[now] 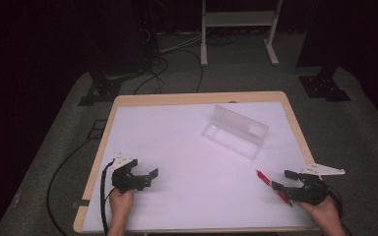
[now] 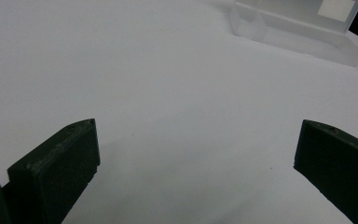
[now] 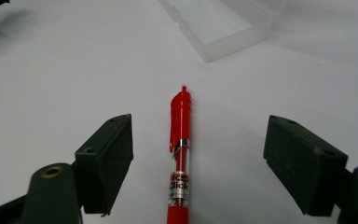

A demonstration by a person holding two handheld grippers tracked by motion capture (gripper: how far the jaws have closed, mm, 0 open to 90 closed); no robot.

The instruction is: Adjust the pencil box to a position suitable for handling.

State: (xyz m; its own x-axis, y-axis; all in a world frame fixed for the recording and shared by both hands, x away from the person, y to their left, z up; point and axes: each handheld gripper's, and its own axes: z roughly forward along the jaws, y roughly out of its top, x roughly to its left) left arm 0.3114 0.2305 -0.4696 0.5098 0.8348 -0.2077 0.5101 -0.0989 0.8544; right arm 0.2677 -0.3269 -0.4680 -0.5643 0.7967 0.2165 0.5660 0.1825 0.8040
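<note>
Red pen (image 3: 181,154) between open right tool (image 3: 198,163) jaws.

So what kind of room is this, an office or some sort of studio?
Probably a lab or recording studio, not an office: one white-topped table stands lit in a dark room, cables trail over the grey floor by black stand bases, and a person holds a gripper in each hand.

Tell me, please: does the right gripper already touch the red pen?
Apart. In the right gripper view, the red pen lies on the white table between the open jaws of the right gripper, with bare table showing on both sides of it.
</note>
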